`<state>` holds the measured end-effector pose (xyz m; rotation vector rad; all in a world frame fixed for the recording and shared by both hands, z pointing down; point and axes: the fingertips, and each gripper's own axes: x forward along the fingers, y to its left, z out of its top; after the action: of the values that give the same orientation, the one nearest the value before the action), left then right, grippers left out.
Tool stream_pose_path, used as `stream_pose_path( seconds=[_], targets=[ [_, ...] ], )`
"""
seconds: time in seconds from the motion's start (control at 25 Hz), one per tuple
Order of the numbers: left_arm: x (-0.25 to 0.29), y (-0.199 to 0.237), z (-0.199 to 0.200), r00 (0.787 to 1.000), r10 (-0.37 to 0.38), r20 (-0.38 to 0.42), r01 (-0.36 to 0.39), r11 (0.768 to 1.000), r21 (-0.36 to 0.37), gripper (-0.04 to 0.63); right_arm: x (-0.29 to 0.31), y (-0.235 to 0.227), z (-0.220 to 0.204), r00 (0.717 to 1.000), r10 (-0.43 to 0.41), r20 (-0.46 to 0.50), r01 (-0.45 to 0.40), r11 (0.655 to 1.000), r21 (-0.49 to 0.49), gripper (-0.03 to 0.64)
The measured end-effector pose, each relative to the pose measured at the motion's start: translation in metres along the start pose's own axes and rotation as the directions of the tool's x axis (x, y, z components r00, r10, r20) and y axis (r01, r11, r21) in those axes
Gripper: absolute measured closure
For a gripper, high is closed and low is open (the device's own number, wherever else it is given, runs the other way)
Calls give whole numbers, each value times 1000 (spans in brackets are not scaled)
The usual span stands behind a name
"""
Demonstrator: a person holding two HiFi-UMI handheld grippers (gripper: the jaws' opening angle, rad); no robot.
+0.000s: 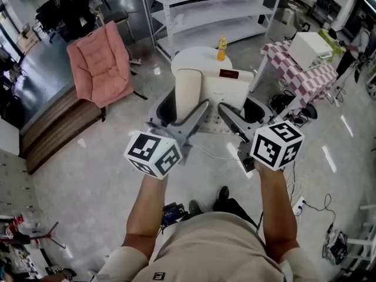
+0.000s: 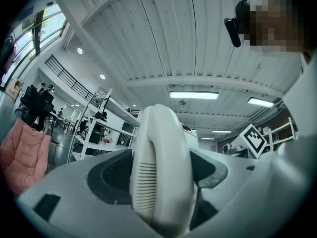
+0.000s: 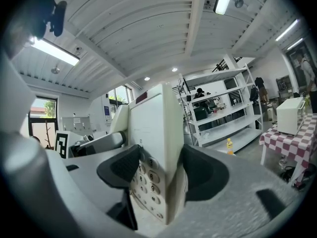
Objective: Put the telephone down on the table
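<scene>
Holding the telephone [image 1: 228,88] aloft, we clamp our left gripper [image 1: 200,111] on its handset [image 1: 188,90] and right gripper [image 1: 228,114] on the base [image 3: 153,133]; it seemingly hovers above the table [image 1: 197,56], not yet set down.

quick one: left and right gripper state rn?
Left gripper: jaws closed on the handset.
Right gripper: jaws closed on the base, at its keypad end.

A big open lab or workshop hall: polished grey floor [image 1: 88,175], white metal shelves [image 1: 205,10], a ribbed ceiling [image 2: 148,38] with strip lights [image 2: 193,95], loose cables [image 1: 284,103] on the ground (plus a stray pink chair [image 1: 100,63] and checked table [image 1: 299,69]).
</scene>
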<state>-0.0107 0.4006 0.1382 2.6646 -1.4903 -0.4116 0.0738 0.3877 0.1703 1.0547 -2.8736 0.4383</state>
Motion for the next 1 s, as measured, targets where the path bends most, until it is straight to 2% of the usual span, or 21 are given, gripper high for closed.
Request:
stream_pose_path(
  seconds=[0.32,1.0],
  targets=[
    [34,20,-13,999,35,-20,-35,999,12,250,26,-36,1,999,38,-10,-38,999,27,356],
    [149,84,-42,982,183,-40,-182,982,41,250,113,-150,23,982,182,-59,-179,982,58,356]
  ],
)
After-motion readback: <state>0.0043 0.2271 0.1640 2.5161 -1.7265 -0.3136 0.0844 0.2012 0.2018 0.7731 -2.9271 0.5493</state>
